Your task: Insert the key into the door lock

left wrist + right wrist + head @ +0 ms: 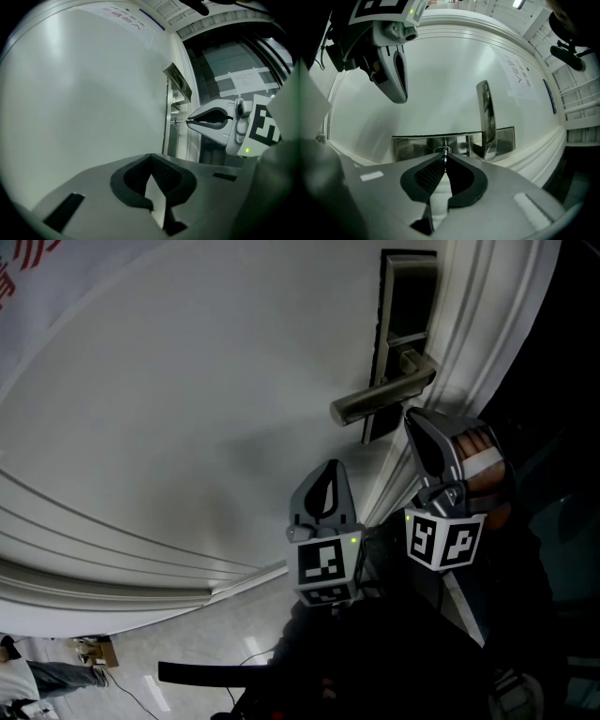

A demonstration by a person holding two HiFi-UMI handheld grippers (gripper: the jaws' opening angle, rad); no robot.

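Handle (380, 399) jutting out just beside right gripper (411, 416) clamping key (445, 157), narrowing approach to lock plate (405, 310). Door frame (469, 324) crowding other side. Left gripper (329, 468) hanging near, jaws together. Bare door (187, 381) beyond it offering wide room.

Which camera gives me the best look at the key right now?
Left gripper view: the key shows side-on, spanning from the right hand-held gripper to the lock. Right gripper view sees the key edge-on between the jaws. Head view hides it.

Office-like corridor; white door (187, 409), steel lever handle (375, 401), posted notice (518, 77).
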